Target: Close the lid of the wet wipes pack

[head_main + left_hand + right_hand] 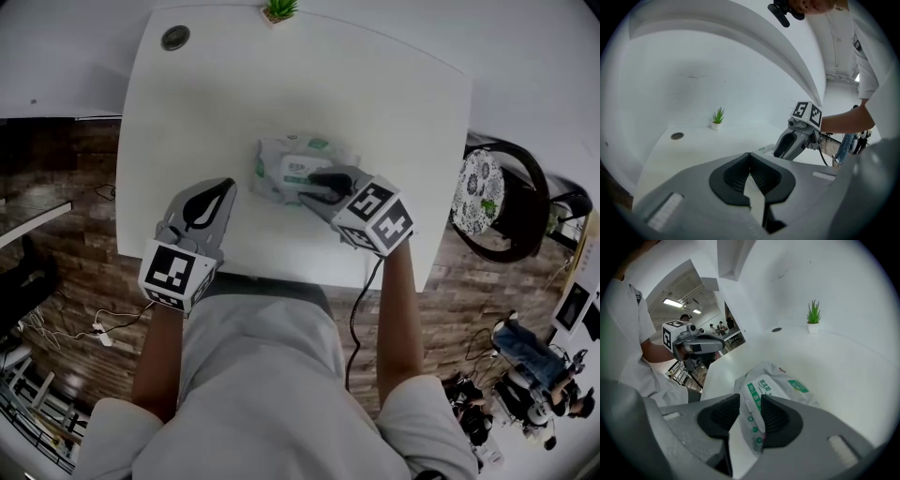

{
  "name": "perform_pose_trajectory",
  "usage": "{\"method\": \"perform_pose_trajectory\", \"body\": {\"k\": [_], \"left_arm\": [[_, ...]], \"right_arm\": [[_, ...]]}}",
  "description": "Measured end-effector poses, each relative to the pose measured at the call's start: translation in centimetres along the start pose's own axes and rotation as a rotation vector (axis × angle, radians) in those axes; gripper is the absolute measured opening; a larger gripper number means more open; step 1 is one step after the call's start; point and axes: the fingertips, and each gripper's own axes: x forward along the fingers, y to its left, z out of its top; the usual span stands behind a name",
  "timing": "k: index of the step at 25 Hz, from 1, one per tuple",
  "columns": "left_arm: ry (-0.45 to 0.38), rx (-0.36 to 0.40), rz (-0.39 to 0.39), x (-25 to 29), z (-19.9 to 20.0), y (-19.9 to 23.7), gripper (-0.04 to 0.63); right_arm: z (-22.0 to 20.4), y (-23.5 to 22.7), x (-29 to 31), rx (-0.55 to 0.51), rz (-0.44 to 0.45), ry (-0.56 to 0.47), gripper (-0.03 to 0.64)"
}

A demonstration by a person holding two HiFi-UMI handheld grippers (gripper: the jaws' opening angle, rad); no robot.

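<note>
A white wet wipes pack (292, 167) with green print lies near the middle of the white table (281, 84). My right gripper (311, 187) sits over its near right part, fingers pointing left. In the right gripper view the jaws (750, 397) stand a little apart, open, and the pack's (780, 380) white printed lid strip runs up between them. I cannot tell whether the pads touch it. My left gripper (228, 186) rests left of the pack, apart from it, shut and empty (750, 154). A sliver of the pack (766, 149) shows by the right gripper (782, 151).
A small potted plant (279, 9) and a round cable grommet (174, 37) are at the table's far edge. A chair with a patterned cushion (480, 187) stands to the right. The table's near edge runs just under both grippers.
</note>
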Motion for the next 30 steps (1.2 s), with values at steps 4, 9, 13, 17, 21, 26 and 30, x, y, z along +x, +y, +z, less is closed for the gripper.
{"method": "perform_pose_trajectory", "body": {"k": [4,9,13,17,21,26,30], "left_arm": [[0.003,0.003,0.001,-0.4,-0.1,0.1,0.000],[-0.009,0.006,-0.010,-0.3,0.3,-0.1,0.000],[-0.009,0.012,-0.021,-0.3,0.3,-0.5,0.000],[-0.006,0.011,-0.020,-0.6,0.2,-0.5,0.000],[-0.017,0.015,-0.014,-1.0,0.6,-0.3,0.000],[-0.035,0.033,-0.020,-1.8,1.1,-0.1,0.000],[-0.053,0.052,-0.050,-2.8,1.5,-0.5,0.000]], "right_arm": [[-0.2,-0.1,0.3,0.010,-0.030,0.025,0.146],[-0.4,-0.2,0.6,0.011,-0.061,0.046,0.146],[-0.4,-0.2,0.7,0.012,-0.080,0.069,0.146],[-0.4,-0.1,0.8,0.000,-0.090,0.086,0.146],[-0.2,0.0,0.6,0.004,-0.115,0.054,0.144],[-0.1,0.1,-0.1,0.051,-0.178,-0.026,0.144],[0.4,0.7,-1.7,0.095,-0.246,-0.098,0.144]]}}
